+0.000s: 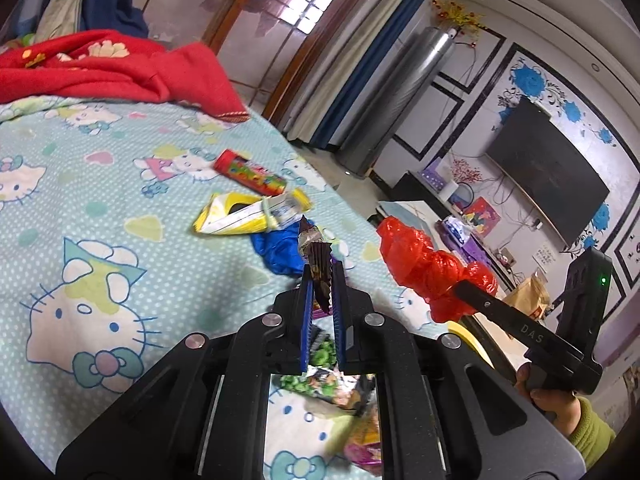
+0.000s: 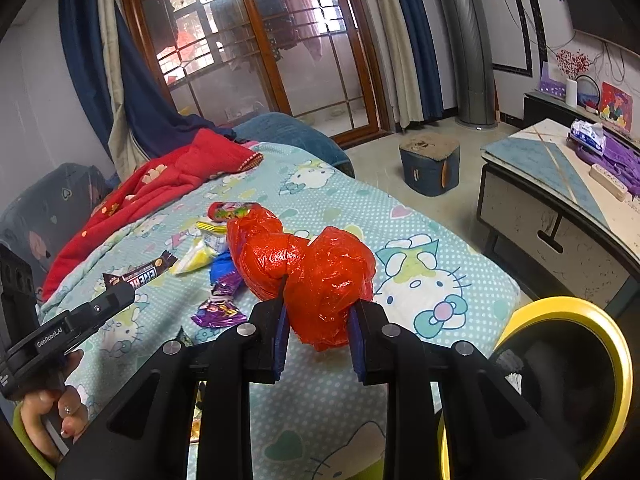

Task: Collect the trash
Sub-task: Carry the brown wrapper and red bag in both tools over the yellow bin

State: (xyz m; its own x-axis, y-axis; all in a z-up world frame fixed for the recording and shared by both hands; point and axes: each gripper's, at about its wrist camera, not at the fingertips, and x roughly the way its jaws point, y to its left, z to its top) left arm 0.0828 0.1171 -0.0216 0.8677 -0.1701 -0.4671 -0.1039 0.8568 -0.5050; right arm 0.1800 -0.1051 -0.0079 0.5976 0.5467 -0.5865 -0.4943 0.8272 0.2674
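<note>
While both hands are already loaded, the relation that matters is where the yellow-rimmed bin (image 2: 568, 380) sits from each load. The right hand-held gripper (image 2: 320, 320) pinches a crumpled red plastic bag (image 2: 308, 272) between its blue pads, and in its own view the bin lies low at about four o'clock, just beside the bed (image 2: 460, 320) edge. The left hand-held gripper (image 1: 322, 280) has its jaws pressed nearly together on a dark chocolate-bar wrapper (image 1: 314, 256), which stands up past the fingertips toward twelve o'clock; seen from the right wrist its long axis runs along that gripper's pointing line.

From the left wrist only a sliver of yellow rim shows, at about four o'clock beyond the red bag, so the right hand is judged nearer the bin and better placed to drop first.

Left on the bedspread ahead, near twelve o'clock, are a red tube-shaped pack (image 1: 250, 172), a yellow packet (image 1: 240, 216), a blue wrapper (image 1: 280, 252) and a purple wrapper (image 2: 220, 308).
</note>
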